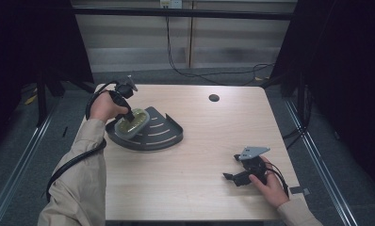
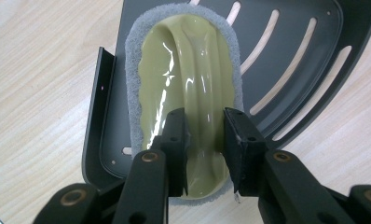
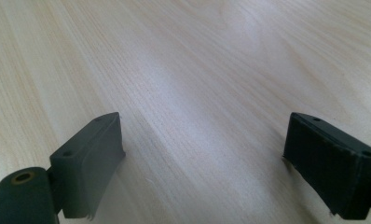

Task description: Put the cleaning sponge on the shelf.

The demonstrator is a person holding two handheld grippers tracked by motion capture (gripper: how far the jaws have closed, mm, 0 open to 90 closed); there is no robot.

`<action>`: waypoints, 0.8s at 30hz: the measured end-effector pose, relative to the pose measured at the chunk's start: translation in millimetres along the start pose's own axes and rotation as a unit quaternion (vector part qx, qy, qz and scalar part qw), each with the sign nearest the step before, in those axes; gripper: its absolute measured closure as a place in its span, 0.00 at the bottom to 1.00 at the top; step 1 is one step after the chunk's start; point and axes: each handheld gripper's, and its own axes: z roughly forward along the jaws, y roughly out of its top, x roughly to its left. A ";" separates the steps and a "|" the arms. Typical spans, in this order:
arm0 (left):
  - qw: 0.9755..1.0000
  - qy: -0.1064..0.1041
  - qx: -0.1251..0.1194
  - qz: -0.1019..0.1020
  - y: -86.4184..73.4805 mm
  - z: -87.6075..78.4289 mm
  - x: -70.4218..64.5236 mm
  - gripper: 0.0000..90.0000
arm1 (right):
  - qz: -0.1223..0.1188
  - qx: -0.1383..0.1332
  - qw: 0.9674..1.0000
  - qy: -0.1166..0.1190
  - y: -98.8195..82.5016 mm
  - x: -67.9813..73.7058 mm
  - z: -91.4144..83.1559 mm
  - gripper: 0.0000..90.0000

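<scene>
A scrubber with an olive-green plastic handle and grey pad (image 2: 188,79) is clamped by its raised ridge between the jaws of my left gripper (image 2: 206,140). It hangs tilted over the left part of a dark slotted corner tray (image 2: 305,60). In the high view the scrubber (image 1: 133,121) and left gripper (image 1: 129,113) are above the tray (image 1: 162,134) at the table's left. My right gripper (image 1: 230,172) rests low over bare wood near the front right, jaws wide apart; the right gripper view shows its gripper (image 3: 202,163) holding nothing.
The light wooden table (image 1: 199,188) has a round cable hole (image 1: 214,98) near its far edge. Cables trail across the floor behind it. Dark curtains stand on both sides.
</scene>
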 end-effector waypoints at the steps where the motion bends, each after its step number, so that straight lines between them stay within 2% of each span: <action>1: 1.000 -0.001 0.000 0.000 0.7 0.9 0.7 0.78 | 0.000 0.000 1.000 0.000 0.0 0.0 0.0 0.12; 11: 1.000 -0.002 -0.006 -0.001 2.0 9.9 10.8 0.79 | 0.000 0.000 1.000 0.000 0.0 0.0 0.0 0.12; 24: 1.000 0.003 -0.006 -0.006 -11.1 29.8 24.6 0.78 | 0.000 0.000 1.000 0.000 0.0 0.0 0.0 0.12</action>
